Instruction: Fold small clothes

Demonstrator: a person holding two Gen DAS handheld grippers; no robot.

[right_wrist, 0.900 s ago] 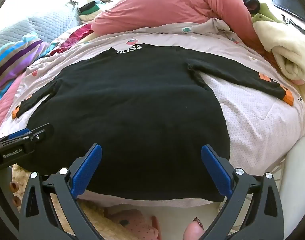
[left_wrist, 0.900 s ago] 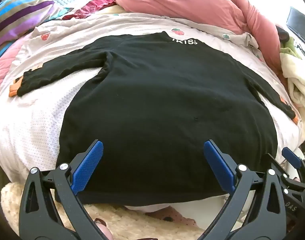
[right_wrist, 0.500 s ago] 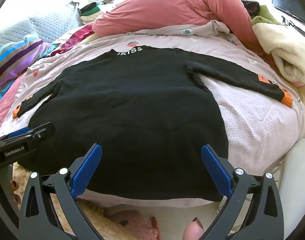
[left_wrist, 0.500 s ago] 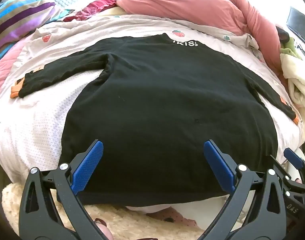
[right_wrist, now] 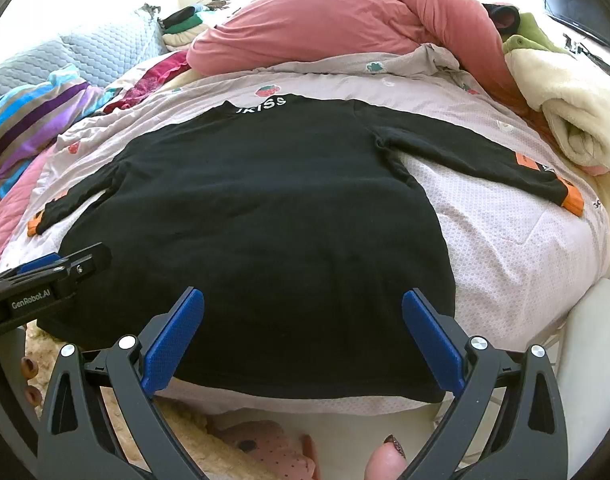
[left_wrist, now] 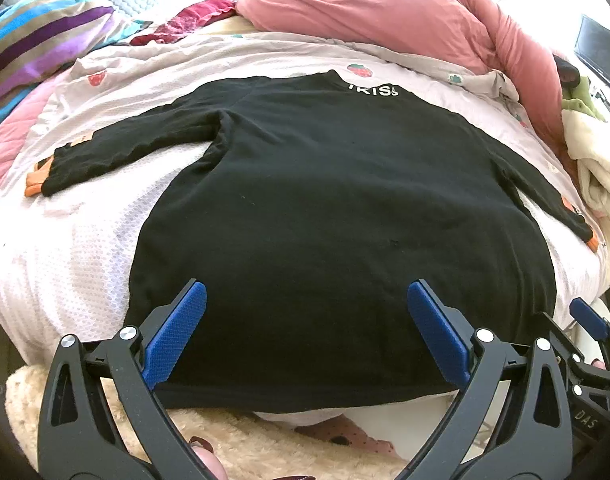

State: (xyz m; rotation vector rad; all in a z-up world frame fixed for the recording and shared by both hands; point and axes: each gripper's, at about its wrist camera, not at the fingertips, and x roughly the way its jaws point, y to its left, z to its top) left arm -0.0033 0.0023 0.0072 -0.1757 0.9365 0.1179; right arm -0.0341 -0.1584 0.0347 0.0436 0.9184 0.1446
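**A:** Black knit, that's the first thing past both sets of fingers. Where does the black top [left_wrist: 337, 216] lie?

**B:** Flat on the pale quilt [left_wrist: 65, 264], back side up, collar at the far end with white lettering on it. Its hem runs just beyond the fingertips, near the bed's front edge.

**A:** And the sleeves?

**B:** Both spread out sideways. In the left wrist view, 1 sleeve reaches out well to the left of the fingers and ends in an orange cuff [left_wrist: 35, 178]. In the right wrist view, the other sleeve stretches off to the right of the fingers, also with an orange cuff [right_wrist: 573, 202].

**A:** How do the fingers stand?

**B:** The left gripper [left_wrist: 303, 326] has its 2 blue pads spread wide, with nothing between them but the top's lower part seen beyond. The right gripper [right_wrist: 303, 328] is spread just as wide and grips nothing. Both tilt downward over the hem; I cannot tell whether the tips touch the cloth.

**A:** Anything further ahead?

**B:** Far past the collar lies a bunched pink duvet [left_wrist: 377, 12]. To the far left of the fingers sits a striped pillow [left_wrist: 41, 40], and to the far right a rolled cream blanket [right_wrist: 577, 108].
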